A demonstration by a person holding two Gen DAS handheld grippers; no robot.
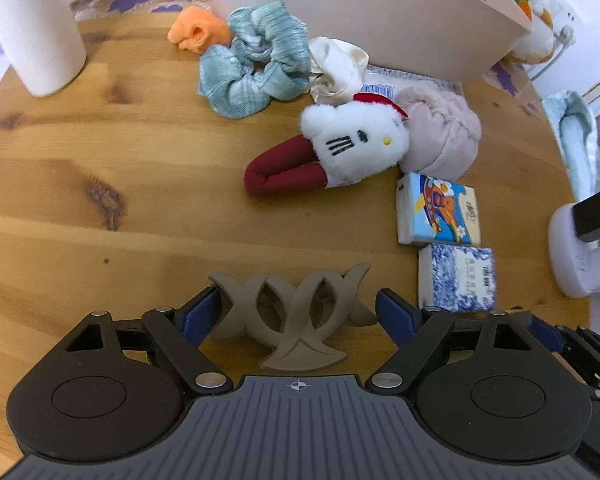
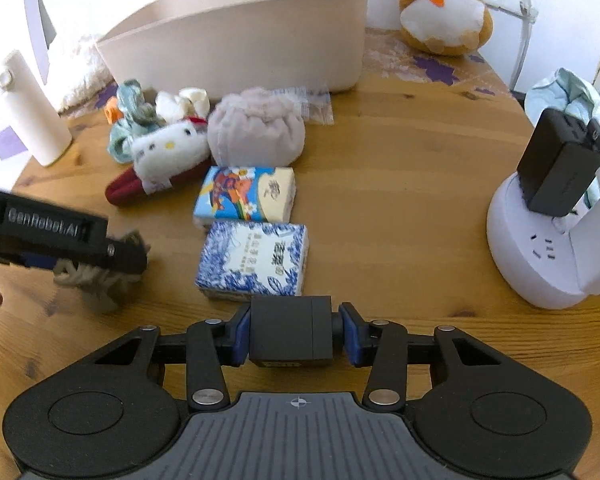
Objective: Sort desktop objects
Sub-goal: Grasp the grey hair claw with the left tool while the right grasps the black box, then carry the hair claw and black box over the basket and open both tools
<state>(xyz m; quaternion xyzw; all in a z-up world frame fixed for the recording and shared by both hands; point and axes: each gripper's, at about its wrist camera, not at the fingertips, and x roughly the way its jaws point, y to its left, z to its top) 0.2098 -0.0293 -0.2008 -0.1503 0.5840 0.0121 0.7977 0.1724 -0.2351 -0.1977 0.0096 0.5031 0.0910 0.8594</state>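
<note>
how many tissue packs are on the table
2. The cartoon pack lies beside the pink fluffy ball; the blue-patterned pack sits right in front of it, nearer the right gripper. The bin could hide others.

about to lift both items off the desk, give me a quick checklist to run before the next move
1. Left gripper around the taupe hair claw: ok, claw sits between the fingers, but the right pad stands clear of it, so not clamped.
2. Right gripper on the black adapter: cannot tell; left pad touches, right side meets a stub.
3. Beige bin open and reachable: ok.
4. Blue-and-white tissue pack clear of the adapter: not ok, it lies just beyond it.
5. Grippers apart from each other: ok.
</note>
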